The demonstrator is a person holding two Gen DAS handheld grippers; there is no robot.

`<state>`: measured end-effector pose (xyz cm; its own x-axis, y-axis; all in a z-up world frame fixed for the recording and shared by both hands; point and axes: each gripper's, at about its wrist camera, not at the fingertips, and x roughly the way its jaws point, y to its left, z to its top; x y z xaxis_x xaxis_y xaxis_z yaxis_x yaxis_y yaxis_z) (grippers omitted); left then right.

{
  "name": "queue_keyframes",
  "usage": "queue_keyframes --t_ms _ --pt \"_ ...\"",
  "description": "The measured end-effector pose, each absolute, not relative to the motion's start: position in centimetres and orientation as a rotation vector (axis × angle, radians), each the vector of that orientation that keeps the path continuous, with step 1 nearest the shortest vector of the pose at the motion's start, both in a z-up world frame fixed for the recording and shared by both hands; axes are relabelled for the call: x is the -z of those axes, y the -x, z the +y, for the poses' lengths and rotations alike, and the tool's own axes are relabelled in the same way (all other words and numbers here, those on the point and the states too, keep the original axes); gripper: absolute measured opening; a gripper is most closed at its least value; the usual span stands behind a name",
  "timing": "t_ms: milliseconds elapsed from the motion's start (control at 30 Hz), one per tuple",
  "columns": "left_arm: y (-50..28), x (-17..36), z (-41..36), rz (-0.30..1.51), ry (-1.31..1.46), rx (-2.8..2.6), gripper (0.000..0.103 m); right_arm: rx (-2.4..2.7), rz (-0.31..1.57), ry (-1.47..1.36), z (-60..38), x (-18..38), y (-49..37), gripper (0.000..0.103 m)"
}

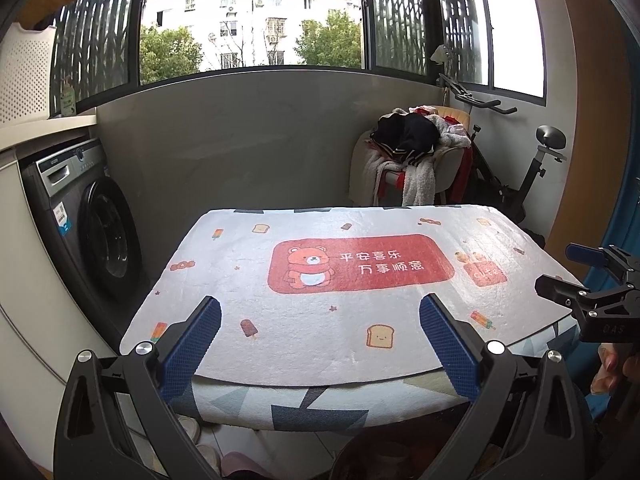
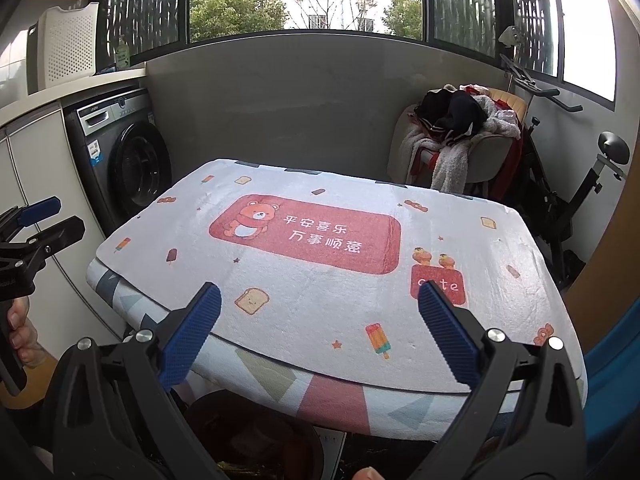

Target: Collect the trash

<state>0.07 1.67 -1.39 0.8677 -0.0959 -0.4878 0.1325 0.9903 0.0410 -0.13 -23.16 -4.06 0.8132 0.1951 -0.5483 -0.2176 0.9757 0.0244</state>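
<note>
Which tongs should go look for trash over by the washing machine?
Left, probably. The left tongs hover open over the mat's end nearest the washing machine. The right tongs, also open, sit toward the exercise bike side. No trash shows on the mat.

Home laundry balcony or utility nook. Front-load washing machine [image 1: 92,216] sits under a counter with a white perforated laundry basket [image 1: 24,76] on top; chair piled with clothes [image 1: 412,148] and an exercise bike [image 1: 520,160] stand in the corner. Small table with a cartoon bear mat [image 1: 340,272], barred windows [image 1: 252,20] facing apartment blocks.
</note>
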Motion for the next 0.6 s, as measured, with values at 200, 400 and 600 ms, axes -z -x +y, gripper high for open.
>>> queue_keyframes --t_ms 200,400,600 --pt "-0.09 1.39 1.69 0.505 -0.069 0.117 0.097 -0.220 0.583 0.040 -23.23 4.27 0.18 0.097" --pt "-0.28 1.46 1.65 0.515 -0.072 0.116 0.097 -0.220 0.585 0.040 -23.28 4.38 0.20 0.097" --pt "-0.50 1.67 1.63 0.529 -0.074 0.114 0.097 -0.220 0.589 0.041 -23.33 4.73 0.27 0.097"
